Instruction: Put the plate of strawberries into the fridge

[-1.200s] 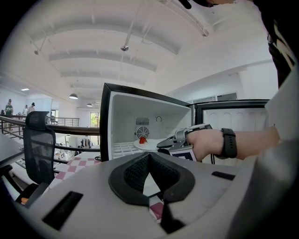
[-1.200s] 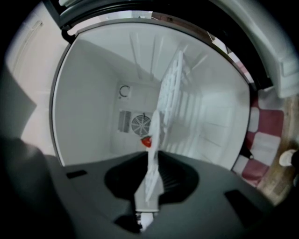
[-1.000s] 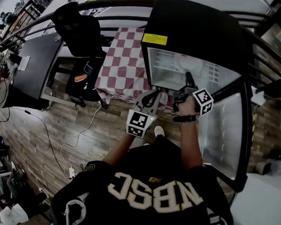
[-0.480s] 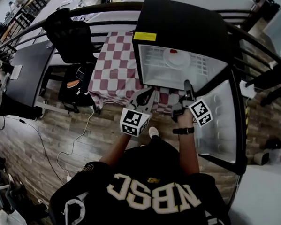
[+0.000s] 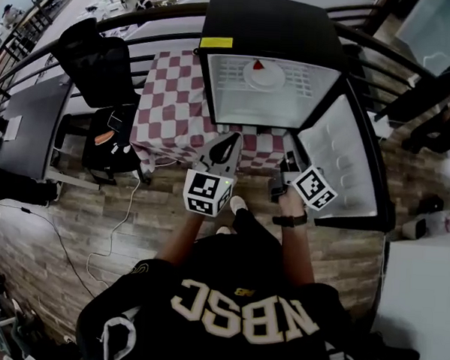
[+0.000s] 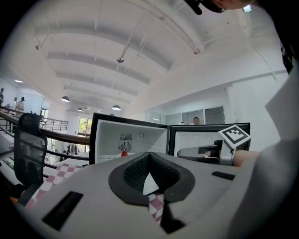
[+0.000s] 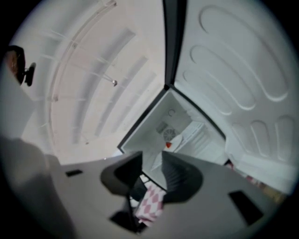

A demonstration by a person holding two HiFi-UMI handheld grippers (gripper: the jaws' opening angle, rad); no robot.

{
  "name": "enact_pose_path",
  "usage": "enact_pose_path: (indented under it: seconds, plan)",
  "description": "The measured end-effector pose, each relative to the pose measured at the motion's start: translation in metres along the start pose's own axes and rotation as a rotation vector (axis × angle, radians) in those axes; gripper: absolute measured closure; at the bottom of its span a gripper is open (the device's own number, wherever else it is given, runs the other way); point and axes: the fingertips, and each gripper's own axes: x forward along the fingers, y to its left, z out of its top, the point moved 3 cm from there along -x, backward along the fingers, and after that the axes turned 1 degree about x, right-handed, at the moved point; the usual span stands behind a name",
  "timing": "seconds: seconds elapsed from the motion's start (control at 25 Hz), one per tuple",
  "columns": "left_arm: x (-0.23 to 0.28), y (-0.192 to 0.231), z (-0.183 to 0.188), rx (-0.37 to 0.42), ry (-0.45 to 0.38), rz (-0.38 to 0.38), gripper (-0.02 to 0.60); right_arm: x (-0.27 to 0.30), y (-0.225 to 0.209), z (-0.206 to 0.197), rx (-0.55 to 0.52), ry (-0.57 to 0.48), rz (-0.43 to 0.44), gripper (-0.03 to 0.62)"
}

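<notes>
The fridge [image 5: 271,23] is standing wide open on the checked tablecloth [image 5: 169,97], its black frame edging a white cavity that is facing the person. The plate [image 5: 269,79] is already resting inside on the wire shelf [image 5: 313,82], towards the back and roughly centred, with one strawberry [image 5: 258,65] sitting near its rim. Bare shelf is showing on both sides of the plate and in front of it, down to the fridge's lower lip.

The door [image 5: 339,159] is hanging open on the right, its moulded inner face angling outward from the hinge edge. Both grippers are hovering outside the cavity, in front of the lower lip and over the front strip of cloth, neither touching the fridge. The left gripper [image 6: 149,155] is pointing at the opening with its jaws meeting at the tips and gripping nothing. The right gripper [image 7: 152,158] is hanging near the door's inner face. Its jaws have just been closing and are standing a little apart, with nothing between them. An open gap is lying between the two grippers.

To the left, a black chair [image 5: 100,60] is standing beside the table's edge, well apart from the fridge. A curved railing [image 5: 143,13] is running behind both, and wooden floor [image 5: 96,206] is lying open around the person
</notes>
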Motion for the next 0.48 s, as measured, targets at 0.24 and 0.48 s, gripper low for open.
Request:
enact_pose_path:
  seconds: [0.24, 0.48]
  plan:
    - [-0.039, -0.033, 0.011, 0.006, -0.056, -0.037, 0.566, -0.064, 0.051, 0.007, -0.343, -0.053, 0.006, 0.506]
    - [-0.067, -0.067, 0.019, 0.001, -0.079, -0.072, 0.566, -0.119, 0.09, 0.01, -0.604, -0.089, -0.026, 0.545]
